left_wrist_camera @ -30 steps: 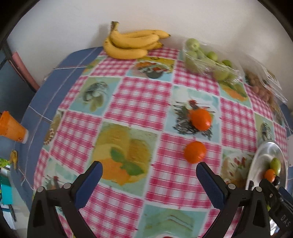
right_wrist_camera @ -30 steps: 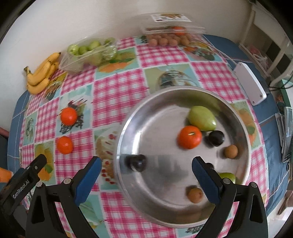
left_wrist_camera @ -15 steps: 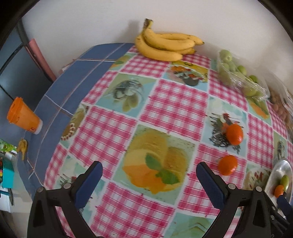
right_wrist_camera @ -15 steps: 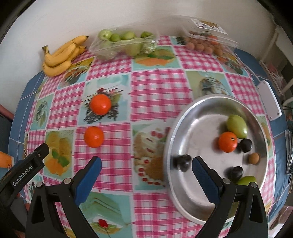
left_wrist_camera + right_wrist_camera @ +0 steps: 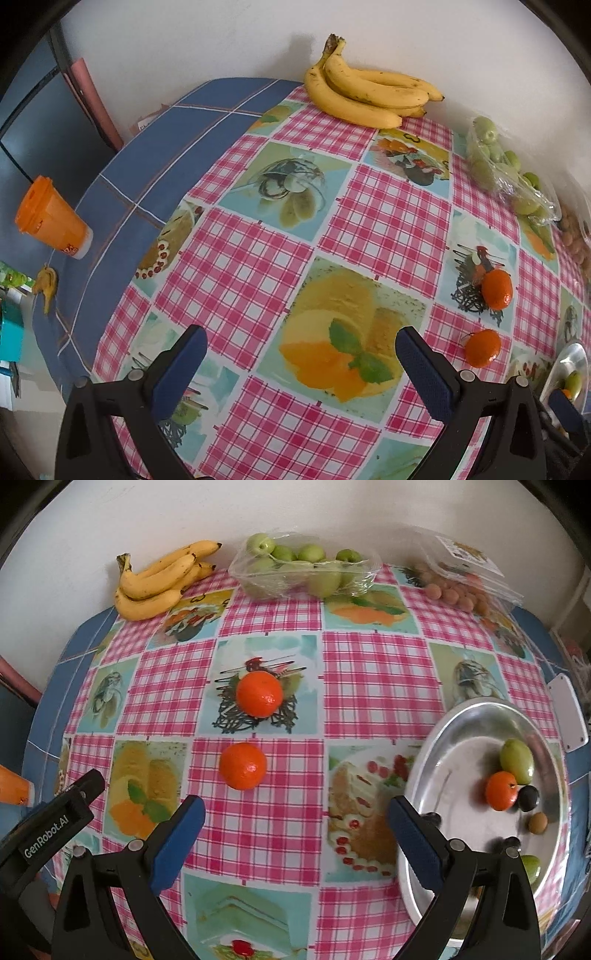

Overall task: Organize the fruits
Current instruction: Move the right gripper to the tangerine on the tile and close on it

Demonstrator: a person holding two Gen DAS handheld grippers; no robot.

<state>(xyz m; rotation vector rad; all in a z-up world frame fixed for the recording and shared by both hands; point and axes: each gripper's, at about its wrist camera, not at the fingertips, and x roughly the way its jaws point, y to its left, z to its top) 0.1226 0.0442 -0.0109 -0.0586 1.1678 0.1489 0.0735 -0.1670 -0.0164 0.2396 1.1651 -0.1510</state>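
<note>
Two oranges lie on the checked tablecloth: a near orange (image 5: 242,770) (image 5: 482,348) and a far orange (image 5: 259,694) (image 5: 497,289). A steel plate (image 5: 461,738) (image 5: 570,356) at the right holds an orange (image 5: 501,790), a green fruit (image 5: 517,760), dark plums (image 5: 528,798) and small brown fruits. My right gripper (image 5: 295,834) is open and empty, just in front of the near orange. My left gripper (image 5: 301,363) is open and empty over the cloth, left of both oranges.
Bananas (image 5: 159,579) (image 5: 365,94), a clear tray of green fruits (image 5: 303,568) (image 5: 506,173) and a clear box of brown fruits (image 5: 461,587) line the wall. An orange cup (image 5: 50,218) stands at the table's left edge. A white device (image 5: 567,712) lies at the right.
Both grippers have swung left. The right one moved off the plate to face the two oranges; the left view now shows more of the table's left edge. Both stayed open.
</note>
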